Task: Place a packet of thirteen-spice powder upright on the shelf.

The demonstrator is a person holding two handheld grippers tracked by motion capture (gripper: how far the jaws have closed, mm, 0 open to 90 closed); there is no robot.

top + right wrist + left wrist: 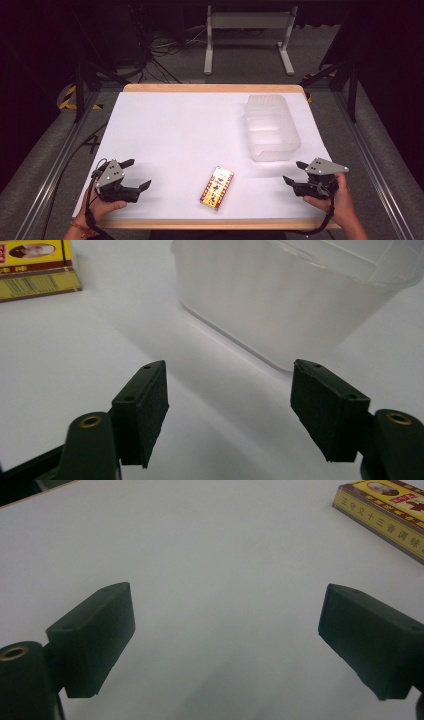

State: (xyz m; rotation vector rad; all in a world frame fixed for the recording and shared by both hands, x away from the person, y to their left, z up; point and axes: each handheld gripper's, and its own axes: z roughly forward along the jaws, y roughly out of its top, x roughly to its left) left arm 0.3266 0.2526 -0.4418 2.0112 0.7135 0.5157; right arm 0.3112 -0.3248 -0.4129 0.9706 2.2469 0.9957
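Yellow box (217, 186) lies flat, long axis running near-to-far, tilted slightly right.

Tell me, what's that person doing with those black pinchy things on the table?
A person sits at a white table with a tool in each hand. The left tool and the right tool are both open and hold nothing. A small yellow box lies flat between them near the front edge. A clear plastic tub stands farther back on the right. Nothing is being touched.
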